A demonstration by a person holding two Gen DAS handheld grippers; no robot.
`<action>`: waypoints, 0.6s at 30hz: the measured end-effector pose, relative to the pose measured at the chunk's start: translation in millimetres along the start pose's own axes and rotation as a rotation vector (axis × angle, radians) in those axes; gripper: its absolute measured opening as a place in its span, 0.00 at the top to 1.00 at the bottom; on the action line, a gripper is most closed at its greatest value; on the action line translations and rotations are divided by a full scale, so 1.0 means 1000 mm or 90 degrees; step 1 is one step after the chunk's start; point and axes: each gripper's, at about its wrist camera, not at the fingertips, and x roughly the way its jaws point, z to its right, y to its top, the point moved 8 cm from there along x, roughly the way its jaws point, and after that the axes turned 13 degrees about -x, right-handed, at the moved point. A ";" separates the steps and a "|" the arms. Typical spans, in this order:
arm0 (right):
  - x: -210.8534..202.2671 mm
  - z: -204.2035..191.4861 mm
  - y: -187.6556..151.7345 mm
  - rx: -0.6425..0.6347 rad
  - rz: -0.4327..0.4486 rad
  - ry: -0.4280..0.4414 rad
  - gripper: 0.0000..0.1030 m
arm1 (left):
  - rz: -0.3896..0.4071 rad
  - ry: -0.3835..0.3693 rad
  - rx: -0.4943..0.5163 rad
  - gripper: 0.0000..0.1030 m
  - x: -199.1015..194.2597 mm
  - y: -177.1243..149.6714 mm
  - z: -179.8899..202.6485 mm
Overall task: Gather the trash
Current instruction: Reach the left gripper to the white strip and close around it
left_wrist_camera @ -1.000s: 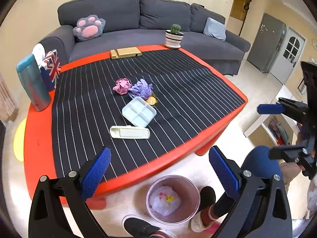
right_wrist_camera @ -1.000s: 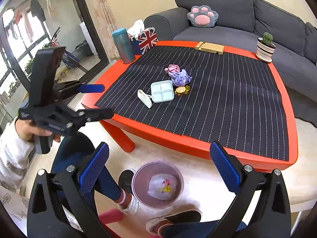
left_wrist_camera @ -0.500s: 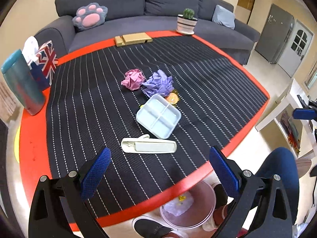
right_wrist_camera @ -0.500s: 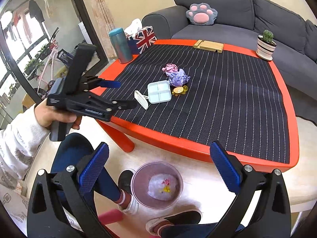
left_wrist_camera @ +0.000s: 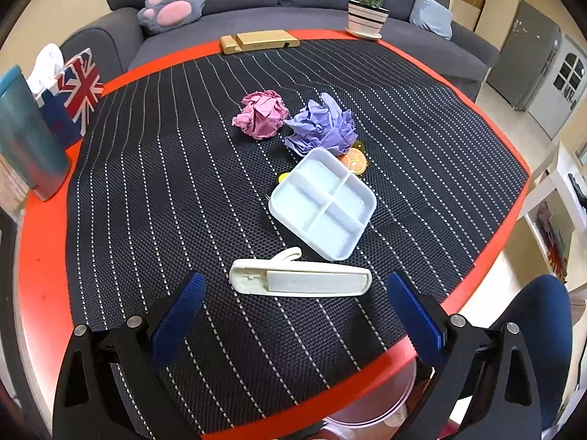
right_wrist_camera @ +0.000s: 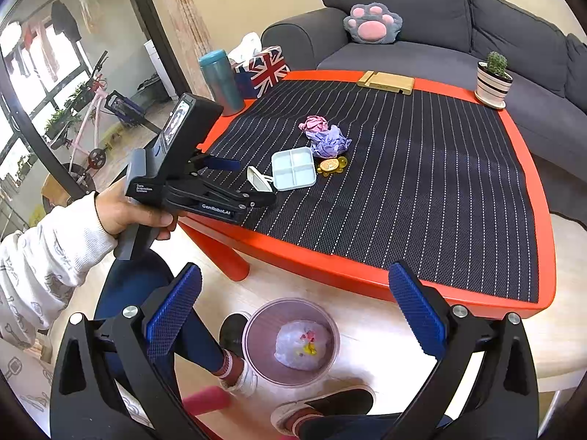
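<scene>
pink paper ball (left_wrist_camera: 262,113), purple paper ball (left_wrist_camera: 323,124)

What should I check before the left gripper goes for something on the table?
1. Left gripper jaws open, nothing held: ok.
2. Right gripper jaws open, over the bin, out of the way: ok.
3. White case lies straight ahead of the left gripper, untouched: ok.
4. Pink paper ball and purple paper ball lie farther back, beyond the tray: ok.
5. Whether the white case counts as trash: cannot tell.
</scene>
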 end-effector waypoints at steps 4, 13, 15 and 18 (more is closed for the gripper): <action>0.001 0.000 0.000 0.001 0.000 0.000 0.03 | 0.003 0.009 0.000 0.08 0.003 -0.001 -0.001; 0.007 0.000 0.003 -0.002 -0.003 0.003 0.03 | 0.004 0.004 0.003 0.28 0.004 -0.001 0.000; 0.008 0.000 0.004 -0.004 -0.004 0.003 0.03 | 0.008 0.000 0.002 0.28 0.002 0.000 0.001; 0.011 0.001 0.008 -0.008 -0.003 0.002 0.03 | 0.015 -0.002 0.000 0.28 -0.004 0.001 0.001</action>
